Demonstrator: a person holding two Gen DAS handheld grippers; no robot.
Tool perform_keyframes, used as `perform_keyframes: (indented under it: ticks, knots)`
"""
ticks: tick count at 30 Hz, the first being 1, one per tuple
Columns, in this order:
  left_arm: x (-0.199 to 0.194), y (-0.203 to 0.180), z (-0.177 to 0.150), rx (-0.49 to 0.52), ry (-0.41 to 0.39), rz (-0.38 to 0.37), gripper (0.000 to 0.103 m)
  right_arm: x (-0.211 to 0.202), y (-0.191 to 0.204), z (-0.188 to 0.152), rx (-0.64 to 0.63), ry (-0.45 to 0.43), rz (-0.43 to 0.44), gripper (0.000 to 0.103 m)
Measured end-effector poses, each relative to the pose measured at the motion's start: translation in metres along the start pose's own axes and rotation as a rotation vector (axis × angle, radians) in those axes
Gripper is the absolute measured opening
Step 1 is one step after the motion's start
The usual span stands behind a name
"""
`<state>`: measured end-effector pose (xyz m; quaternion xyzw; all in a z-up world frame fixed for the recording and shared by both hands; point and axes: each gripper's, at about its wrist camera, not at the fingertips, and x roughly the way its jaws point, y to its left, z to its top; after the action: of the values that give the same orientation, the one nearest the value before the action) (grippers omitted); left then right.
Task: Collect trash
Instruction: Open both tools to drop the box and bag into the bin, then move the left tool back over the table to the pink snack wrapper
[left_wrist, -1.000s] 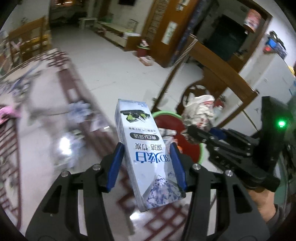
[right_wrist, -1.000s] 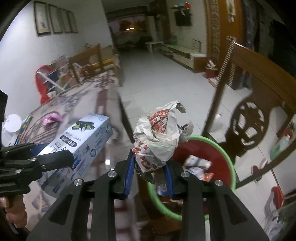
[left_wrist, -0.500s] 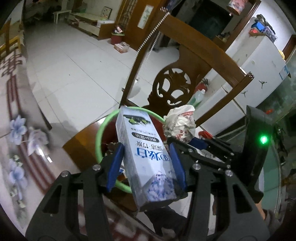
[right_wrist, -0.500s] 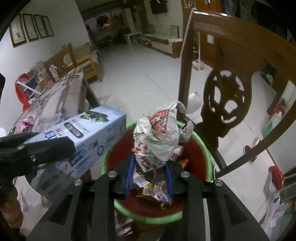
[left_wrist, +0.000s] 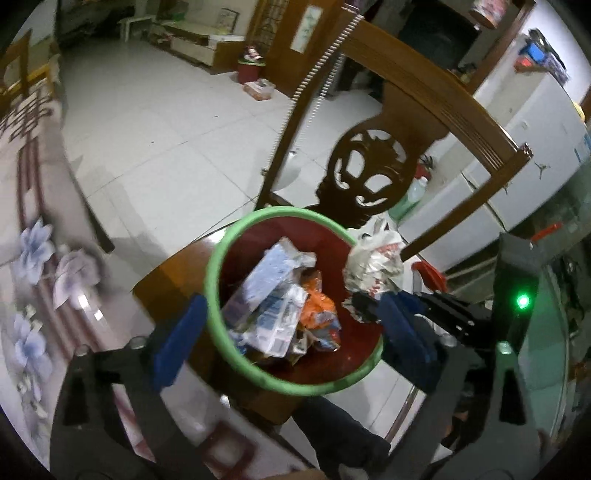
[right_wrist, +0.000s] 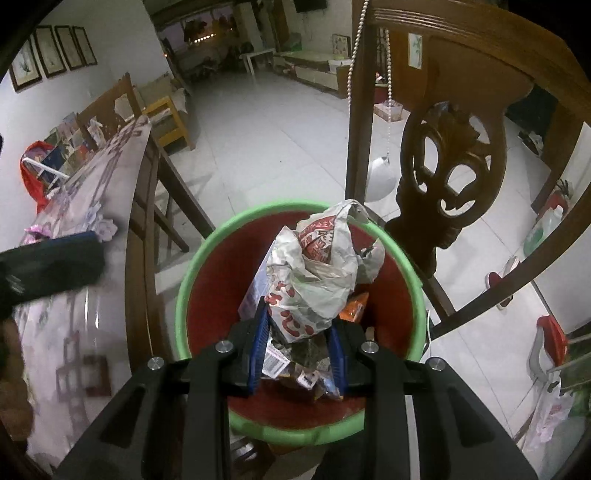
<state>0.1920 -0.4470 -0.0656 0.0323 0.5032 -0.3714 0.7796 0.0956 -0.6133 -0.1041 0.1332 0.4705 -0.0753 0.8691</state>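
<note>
Left claw (left_wrist: 291, 332) opening, empty, box (left_wrist: 266, 295) below in bin (left_wrist: 218, 258), right claw (right_wrist: 298, 354) clamping crumpled bag (right_wrist: 317, 273)

Dim indoor light, fisheye-bent edges, motion blur at left.

left gripper (left_wrist: 291, 336): jaws opening, empty | tissue box (left_wrist: 264, 291): dropped into bin (left_wrist: 221, 251)
</note>
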Motion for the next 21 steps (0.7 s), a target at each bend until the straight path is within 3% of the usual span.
perform_keyframes:
  ticks: [6, 11, 12, 13, 14, 17, 19, 21]
  knots:
    - [-0.040, 0.040, -0.015, -0.042, -0.036, 0.084, 0.098, 0.013, 0.008, -0.012, -0.009, 0.083, -0.029, 0.028]
    - [-0.074, 0.075, -0.030, -0.102, -0.065, 0.119, 0.098, 0.021, 0.020, -0.014, -0.019, 0.103, -0.033, 0.032]
    - [-0.081, 0.081, -0.034, -0.110, -0.072, 0.124, 0.098, 0.024, 0.022, -0.015, -0.023, 0.115, -0.038, 0.041]
    - [-0.089, 0.088, -0.037, -0.119, -0.083, 0.131, 0.098, 0.025, 0.023, -0.016, -0.019, 0.121, -0.045, 0.060]
    - [-0.098, 0.095, -0.040, -0.129, -0.094, 0.141, 0.098, 0.025, 0.024, -0.016, -0.013, 0.115, -0.055, 0.067]
    - [-0.119, 0.109, -0.048, -0.153, -0.119, 0.151, 0.098, 0.018, 0.031, -0.017, -0.019, 0.098, -0.065, 0.073]
    - [-0.135, 0.120, -0.055, -0.169, -0.140, 0.163, 0.098, 0.011, 0.036, -0.017, -0.022, 0.083, -0.083, 0.086]
    - [-0.154, 0.132, -0.063, -0.187, -0.165, 0.173, 0.098, 0.003, 0.041, -0.015, -0.028, 0.063, -0.097, 0.091]
